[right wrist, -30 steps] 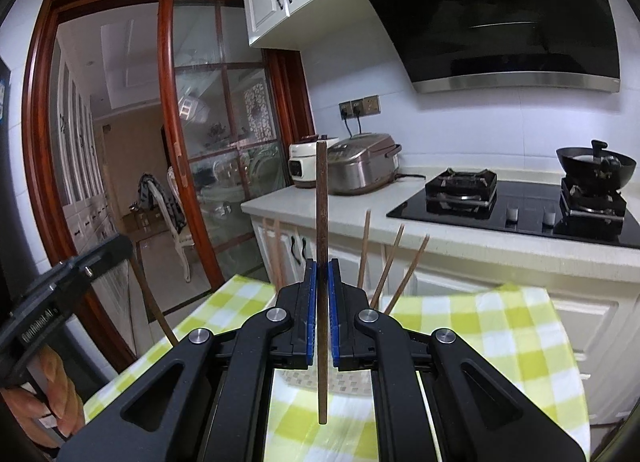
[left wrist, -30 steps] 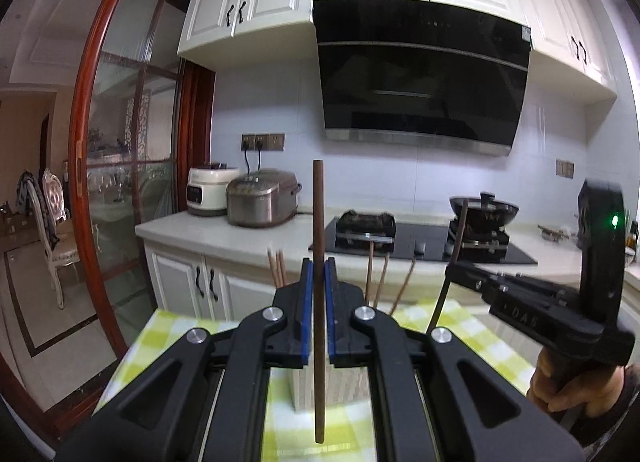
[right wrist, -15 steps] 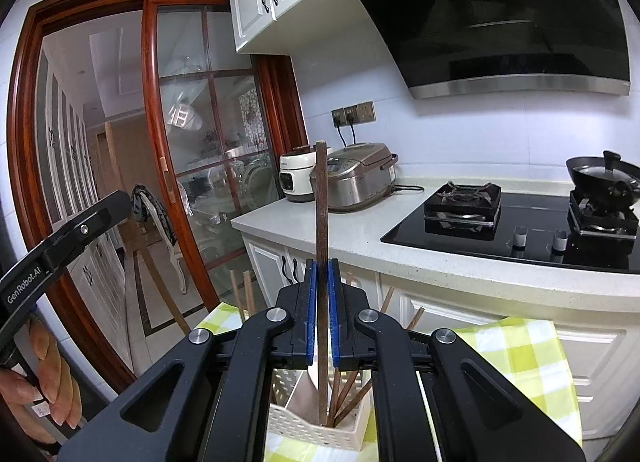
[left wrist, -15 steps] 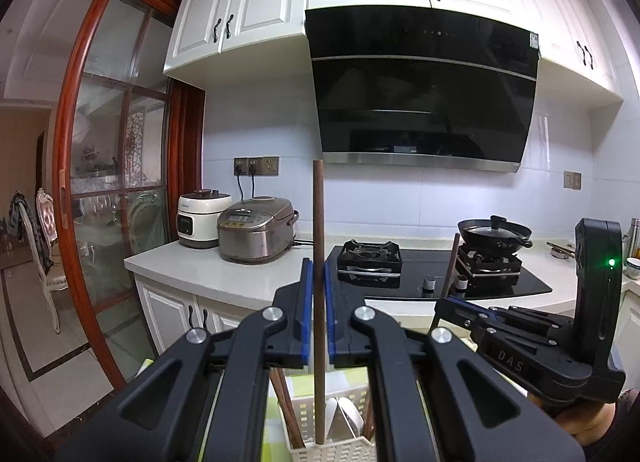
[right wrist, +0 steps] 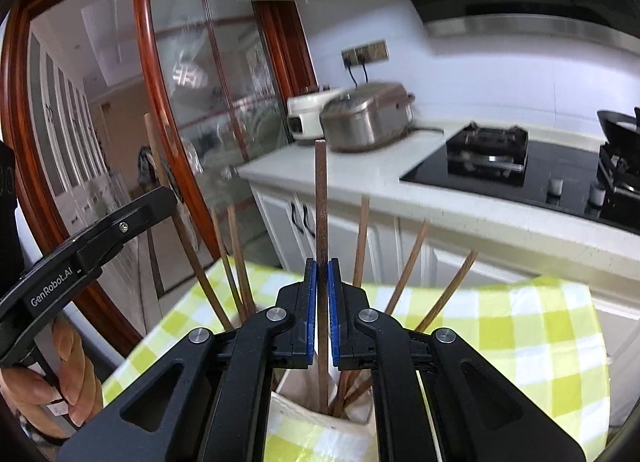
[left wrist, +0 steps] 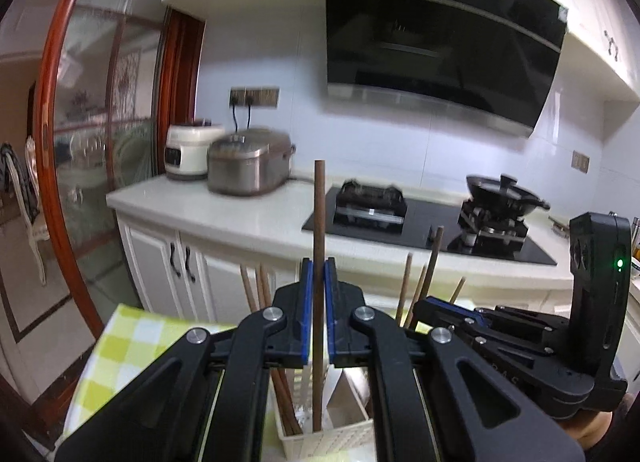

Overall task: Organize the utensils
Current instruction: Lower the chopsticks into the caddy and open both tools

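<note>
While each gripper clamps one upright chopstick — left gripper (left wrist: pixel 319 314) chopstick (left wrist: pixel 319 222), right gripper (right wrist: pixel 322 316) chopstick (right wrist: pixel 321 202) — tips just entering white holder (left wrist: pixel 320 436): lower straight, release only once seated, avoid leaning sticks (right wrist: pixel 404 278).

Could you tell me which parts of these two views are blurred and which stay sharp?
Left wrist view: the rice cooker and stove are motion-smeared, while the left gripper and its chopstick look crisp. Right wrist view: the rice cooker smears likewise, the right gripper is sharp, and fisheye bends the door frame.
</note>
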`<state>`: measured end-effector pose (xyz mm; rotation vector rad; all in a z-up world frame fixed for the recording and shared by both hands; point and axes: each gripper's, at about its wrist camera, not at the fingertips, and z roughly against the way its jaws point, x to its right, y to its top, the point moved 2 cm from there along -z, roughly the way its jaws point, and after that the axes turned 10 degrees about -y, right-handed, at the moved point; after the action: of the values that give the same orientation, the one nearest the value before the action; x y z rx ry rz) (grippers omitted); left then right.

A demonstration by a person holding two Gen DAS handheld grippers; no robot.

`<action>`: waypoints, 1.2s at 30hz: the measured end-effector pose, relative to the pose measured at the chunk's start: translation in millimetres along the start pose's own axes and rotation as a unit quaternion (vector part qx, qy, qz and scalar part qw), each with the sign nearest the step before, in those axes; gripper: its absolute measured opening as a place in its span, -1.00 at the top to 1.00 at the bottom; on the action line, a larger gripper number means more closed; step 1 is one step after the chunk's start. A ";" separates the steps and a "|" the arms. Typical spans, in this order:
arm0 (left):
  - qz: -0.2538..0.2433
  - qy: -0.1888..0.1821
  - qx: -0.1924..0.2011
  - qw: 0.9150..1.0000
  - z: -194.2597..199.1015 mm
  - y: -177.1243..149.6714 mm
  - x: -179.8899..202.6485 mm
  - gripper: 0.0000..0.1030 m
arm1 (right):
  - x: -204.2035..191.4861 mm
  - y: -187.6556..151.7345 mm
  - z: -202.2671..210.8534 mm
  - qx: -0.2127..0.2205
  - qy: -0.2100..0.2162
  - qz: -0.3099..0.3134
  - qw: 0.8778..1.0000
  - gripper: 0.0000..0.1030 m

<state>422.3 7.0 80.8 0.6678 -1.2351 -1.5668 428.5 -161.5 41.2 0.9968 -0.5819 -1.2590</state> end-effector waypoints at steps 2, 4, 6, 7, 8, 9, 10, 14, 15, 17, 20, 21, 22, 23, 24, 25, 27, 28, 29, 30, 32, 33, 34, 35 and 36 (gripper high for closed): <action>0.006 0.003 -0.019 1.000 -7.7 -8.6 -4.1 0.89 | 0.5 -4.5 -6.0 -0.012 -0.002 -0.001 1.000 0.89; 0.008 0.007 -0.032 0.999 -13.4 -16.7 -6.9 0.89 | 2.1 -7.8 -11.3 -0.020 -0.006 -0.004 1.000 0.89; 0.014 0.010 -0.045 0.999 -19.3 -25.5 -11.1 0.89 | 3.2 -12.0 -16.9 -0.028 -0.006 -0.006 1.000 0.89; 0.018 0.009 -0.052 0.998 -22.2 -30.3 -13.2 0.89 | 3.5 -13.7 -19.1 -0.030 -0.007 -0.005 0.999 0.89; 0.021 0.009 -0.056 0.998 -22.0 -34.3 -14.5 0.89 | 4.7 -14.8 -20.7 -0.032 -0.008 -0.005 0.999 0.89; 0.023 0.011 -0.060 0.998 -24.5 -38.3 -16.4 0.89 | 5.0 -16.2 -22.5 -0.034 -0.009 -0.005 0.999 0.89; 0.024 0.014 -0.065 0.998 -26.9 -41.9 -18.0 0.89 | 5.4 -17.3 -24.6 -0.036 -0.010 -0.005 0.999 0.89; 0.023 0.027 -0.071 0.997 -32.4 -49.2 -23.1 0.89 | 5.9 -20.3 -32.2 -0.036 -0.020 -0.002 0.999 0.89; 0.023 0.030 -0.071 0.997 -33.7 -49.7 -24.2 0.89 | 6.6 -20.2 -34.5 -0.036 -0.023 -0.003 0.999 0.88; 0.023 0.035 -0.068 0.997 -33.4 -50.5 -26.9 0.88 | 8.6 -19.9 -37.1 -0.035 -0.024 -0.006 0.999 0.88; 0.022 0.042 -0.063 0.997 -30.8 -49.1 -29.0 0.72 | 10.0 -19.6 -37.3 -0.029 -0.026 -0.005 0.999 0.85; 0.023 0.043 -0.059 0.997 -28.4 -49.0 -30.5 0.57 | 9.8 -19.5 -36.0 -0.026 -0.029 -0.002 0.999 0.83; 0.024 0.044 -0.056 0.997 -26.7 -47.9 -31.4 0.45 | 9.7 -19.1 -33.6 -0.022 -0.031 0.001 0.999 0.81; 0.024 0.046 -0.053 0.997 -24.3 -47.4 -32.1 0.41 | 10.4 -17.9 -31.6 -0.019 -0.032 0.001 0.999 0.80; 0.024 0.047 -0.051 0.997 -23.0 -45.9 -32.0 0.39 | 11.7 -16.1 -28.7 -0.014 -0.034 0.000 0.999 0.79; 0.024 0.049 -0.050 0.997 -21.2 -45.3 -31.9 0.33 | 13.4 -14.5 -26.4 -0.012 -0.036 -0.001 0.999 0.76; 0.025 0.051 -0.044 0.997 -16.3 -43.1 -31.4 0.22 | 16.1 -9.7 -17.8 0.000 -0.043 -0.002 0.999 0.71; 0.025 0.053 -0.040 0.997 -12.8 -42.0 -30.5 0.17 | 17.5 -7.0 -12.4 0.007 -0.046 -0.003 0.999 0.65; 0.025 0.054 -0.037 0.998 -9.9 -41.2 -28.9 0.09 | 18.4 -4.1 -7.3 0.013 -0.050 -0.004 0.999 0.53; 0.023 0.059 -0.032 0.998 -5.3 -39.9 -27.8 0.02 | 19.8 -1.7 -1.2 0.020 -0.053 -0.005 0.998 0.45; 0.020 0.068 -0.018 0.997 4.6 -37.6 -24.6 -0.32 | 21.6 2.4 12.5 0.035 -0.054 -0.009 0.998 0.25; 0.018 0.076 -0.004 0.997 13.8 -35.3 -22.2 -0.39 | 22.6 4.8 20.6 0.043 -0.055 -0.010 0.998 0.25; 0.015 0.081 0.006 0.997 20.8 -33.2 -19.1 -0.54 | 22.7 7.3 32.0 0.053 -0.058 -0.011 0.997 0.25; 0.010 0.087 0.020 0.996 30.2 -31.0 -14.8 -0.71 | 22.0 9.0 40.3 0.061 -0.060 -0.011 0.996 0.23; 0.005 0.092 0.032 0.995 37.4 -29.0 -11.1 -0.79 | 20.6 10.5 51.5 0.072 -0.064 -0.009 0.995 0.19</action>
<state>383.6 31.3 64.4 0.8274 -1.1526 -1.4291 396.4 -196.2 71.9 1.0476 -0.7733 -1.3170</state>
